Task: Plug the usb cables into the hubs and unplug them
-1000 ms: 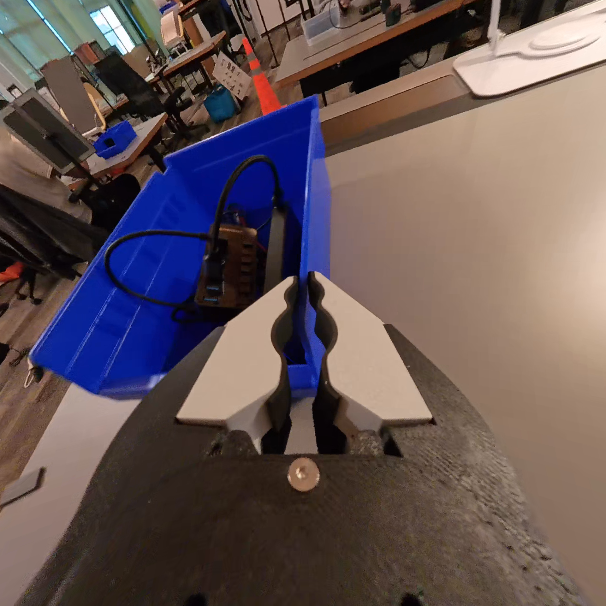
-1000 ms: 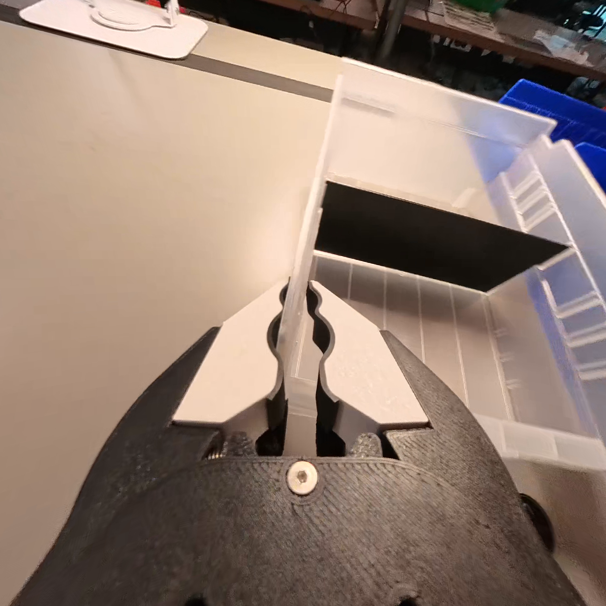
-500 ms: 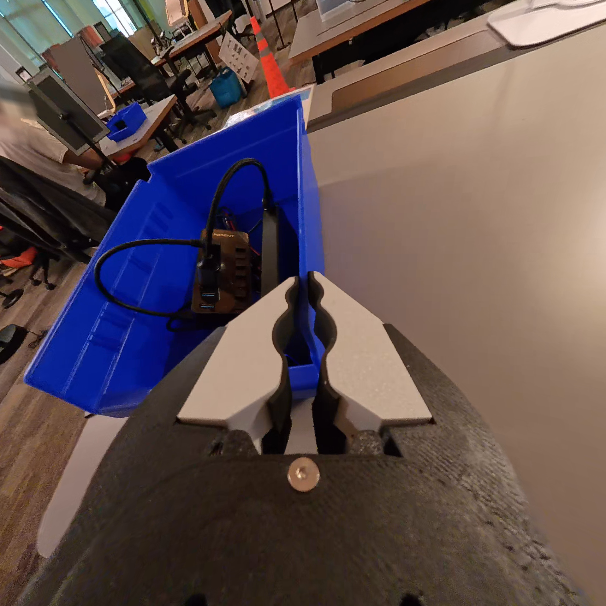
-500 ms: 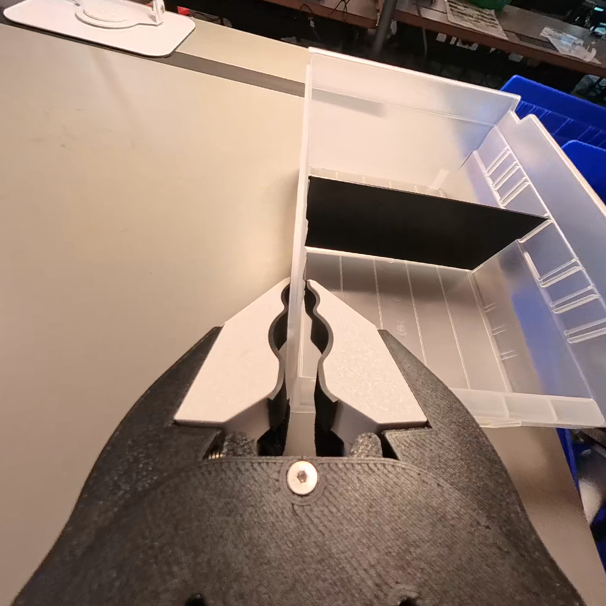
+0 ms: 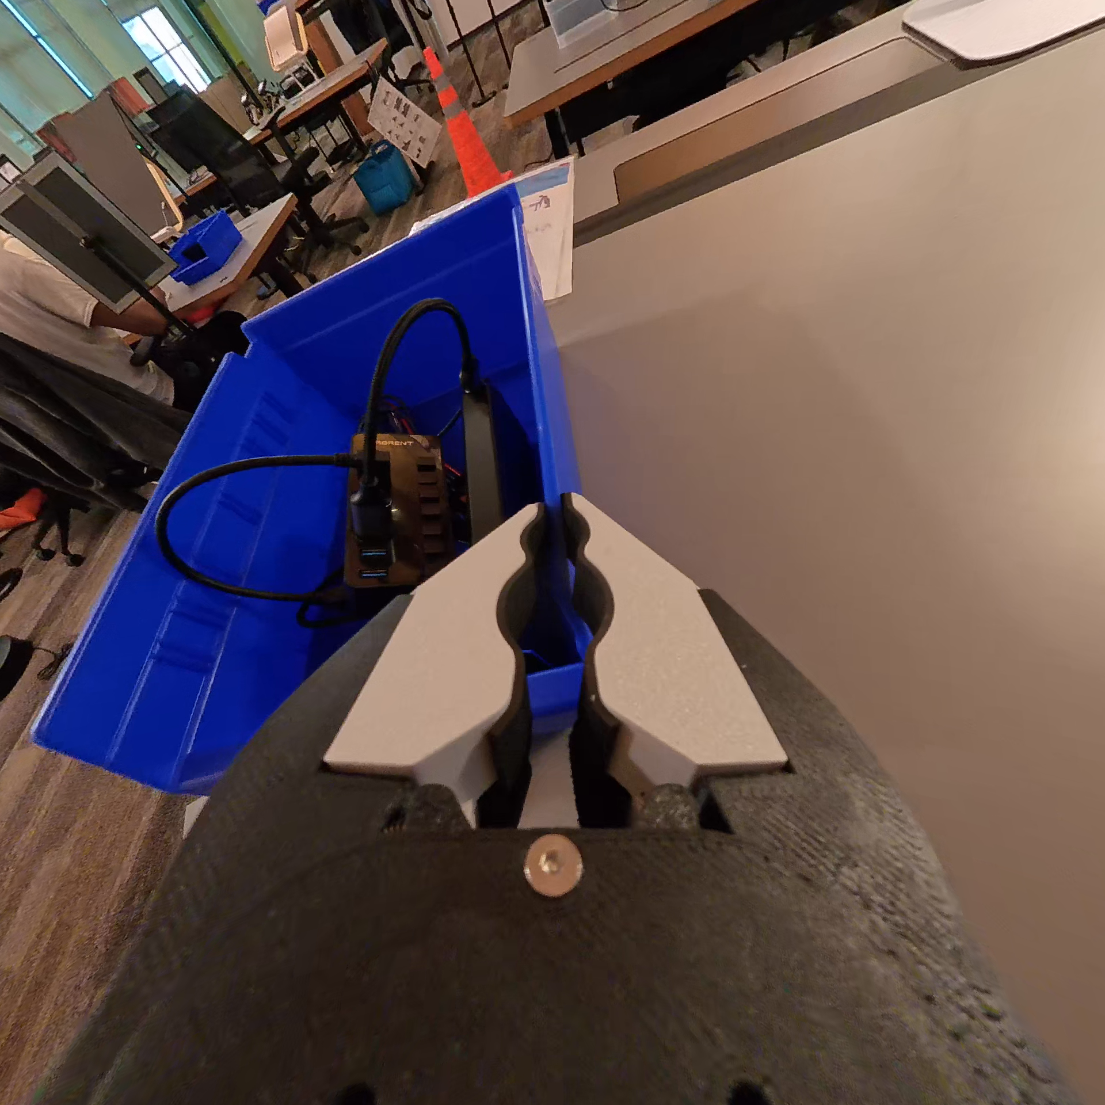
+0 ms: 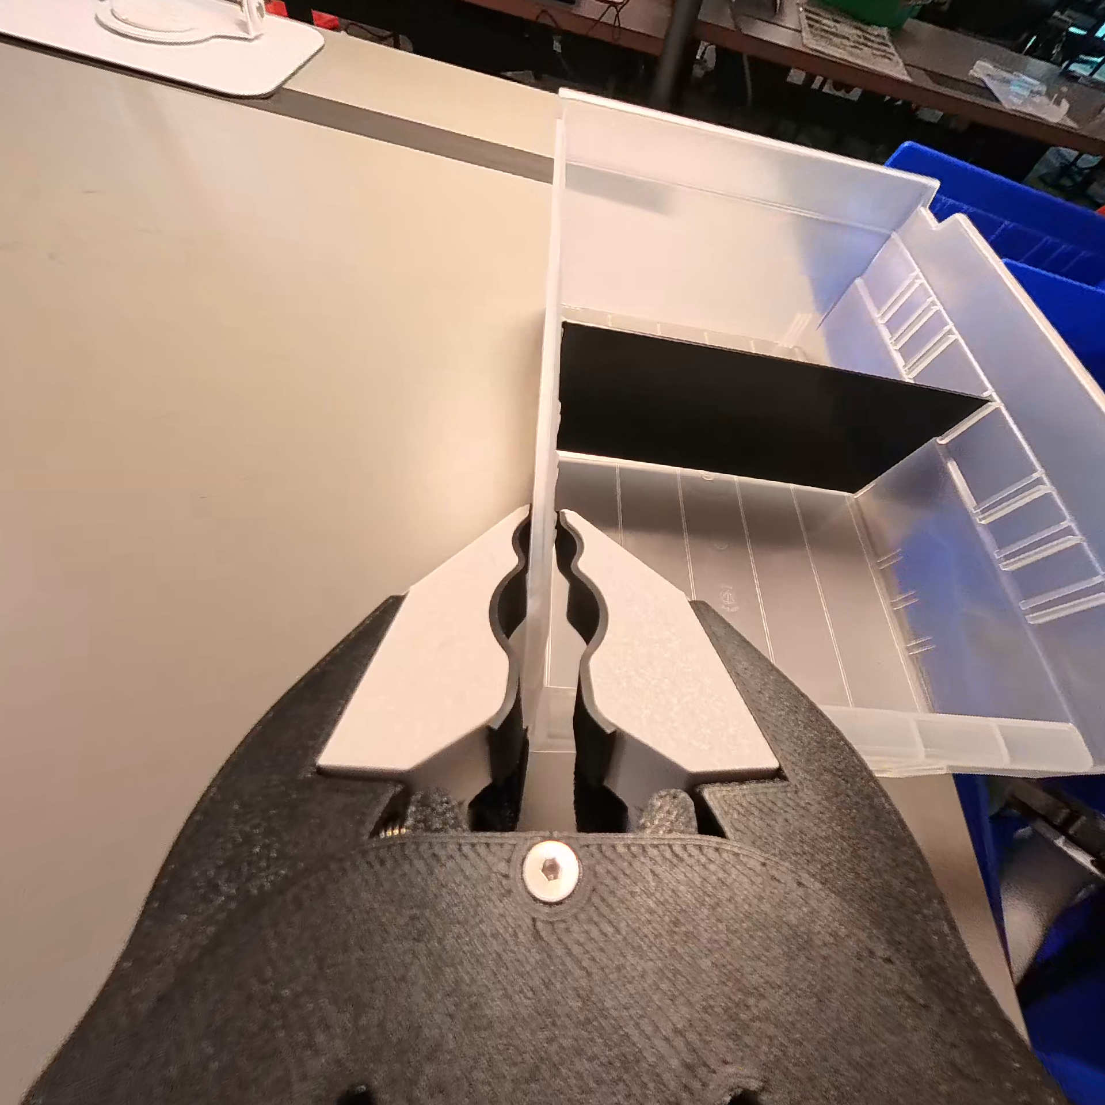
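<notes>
Left tongs (image 5: 553, 508): clamped on blue bin (image 5: 179, 628) wall.
Right tongs (image 6: 544, 514): clamped on clear bin (image 6: 837, 598) wall.
Progress: one cable (image 5: 197, 508) plugged into the hub (image 5: 397, 508); other ports open.

This was a shared lab or workshop space. In the upper left of the left wrist view, rows of worktables (image 5: 311, 89) stood with black office chairs (image 5: 239, 167) and a monitor (image 5: 84, 239) on a stand, and an orange traffic cone (image 5: 469, 143) sat on the wood-look floor (image 5: 66, 867). Blue parts bins (image 6: 1028, 239) filled the right edge of the right wrist view, with cluttered benches (image 6: 897, 66) across its top.
</notes>
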`<act>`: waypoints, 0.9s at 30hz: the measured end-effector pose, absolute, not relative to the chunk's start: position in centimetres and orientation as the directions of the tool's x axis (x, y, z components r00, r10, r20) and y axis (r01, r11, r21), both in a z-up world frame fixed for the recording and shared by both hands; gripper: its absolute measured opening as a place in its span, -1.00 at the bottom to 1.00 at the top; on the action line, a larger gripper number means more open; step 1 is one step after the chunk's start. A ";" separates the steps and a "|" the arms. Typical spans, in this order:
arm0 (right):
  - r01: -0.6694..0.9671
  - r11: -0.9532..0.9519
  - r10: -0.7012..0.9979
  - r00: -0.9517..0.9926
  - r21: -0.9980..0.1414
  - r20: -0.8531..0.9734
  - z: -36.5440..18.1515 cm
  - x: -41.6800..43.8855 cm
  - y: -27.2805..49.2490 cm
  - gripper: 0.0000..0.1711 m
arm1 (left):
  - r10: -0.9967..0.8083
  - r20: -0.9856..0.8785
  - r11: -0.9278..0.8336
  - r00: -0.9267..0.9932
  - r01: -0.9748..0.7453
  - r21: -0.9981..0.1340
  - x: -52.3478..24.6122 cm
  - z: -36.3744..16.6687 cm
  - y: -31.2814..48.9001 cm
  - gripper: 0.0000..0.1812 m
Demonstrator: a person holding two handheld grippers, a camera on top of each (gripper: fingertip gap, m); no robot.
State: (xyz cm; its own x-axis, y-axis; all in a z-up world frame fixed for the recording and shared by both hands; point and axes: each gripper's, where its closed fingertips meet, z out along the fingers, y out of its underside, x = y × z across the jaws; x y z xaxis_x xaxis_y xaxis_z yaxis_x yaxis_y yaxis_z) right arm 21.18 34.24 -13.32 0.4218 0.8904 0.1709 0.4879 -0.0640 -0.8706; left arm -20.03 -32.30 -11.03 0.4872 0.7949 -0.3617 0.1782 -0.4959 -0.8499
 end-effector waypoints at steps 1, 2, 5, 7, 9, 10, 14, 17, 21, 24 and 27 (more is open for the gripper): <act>0.488 -0.064 0.891 0.422 -0.871 0.171 -13.3 21.2 34.3 -0.96 | 0.795 -0.360 -0.495 0.489 0.179 -0.850 -20.0 -11.0 -32.4 -0.93; 0.488 -0.062 0.891 0.421 -0.871 0.172 -13.3 21.2 34.3 -0.96 | 0.795 -0.359 -0.494 0.490 0.178 -0.851 -20.1 -11.0 -32.4 -0.93; 0.482 -0.062 0.891 0.422 -0.874 0.169 -13.3 21.4 34.3 -0.96 | 0.787 -0.375 -0.508 0.489 0.169 -0.844 -20.0 -11.0 -32.4 -0.93; 0.464 -0.071 0.899 0.413 -0.883 0.145 -13.0 21.7 33.9 -0.92 | 0.785 -0.398 -0.507 0.474 0.122 -0.853 -19.7 -9.9 -32.2 -0.90; 0.441 -0.074 0.905 0.407 -0.894 0.126 -12.1 22.3 33.5 -0.88 | 0.791 -0.393 -0.467 0.469 0.046 -0.883 -18.8 -7.3 -31.7 -0.80; 0.431 -0.071 0.901 0.414 -0.900 0.127 -11.5 22.8 33.5 -0.84 | 0.796 -0.384 -0.446 0.469 0.024 -0.895 -18.4 -6.0 -31.5 -0.76; 0.423 -0.029 0.894 0.416 -0.906 0.166 -8.9 24.1 32.7 -0.75 | 0.780 -0.384 -0.430 0.495 -0.022 -0.903 -17.5 -2.5 -30.4 -0.70; 0.416 0.019 0.904 0.381 -0.909 0.193 -6.9 23.5 31.2 -0.73 | 0.764 -0.379 -0.458 0.522 0.026 -0.888 -18.1 -2.4 -29.9 -0.61; 0.379 0.062 0.958 0.238 -0.923 0.162 -5.3 20.3 26.8 -0.72 | 0.801 -0.319 -0.439 0.506 0.136 -0.888 -20.2 -3.0 -30.9 -0.56; 0.367 0.058 0.994 0.069 -0.928 0.089 -6.2 16.8 22.5 -0.71 | 0.844 -0.245 -0.382 0.478 0.214 -0.899 -21.9 -2.8 -32.8 -0.50; 0.413 0.050 0.997 -0.076 -0.909 0.020 -9.3 13.2 19.3 -0.71 | 0.861 -0.191 -0.362 0.471 0.303 -0.882 -23.9 -3.7 -35.0 -0.39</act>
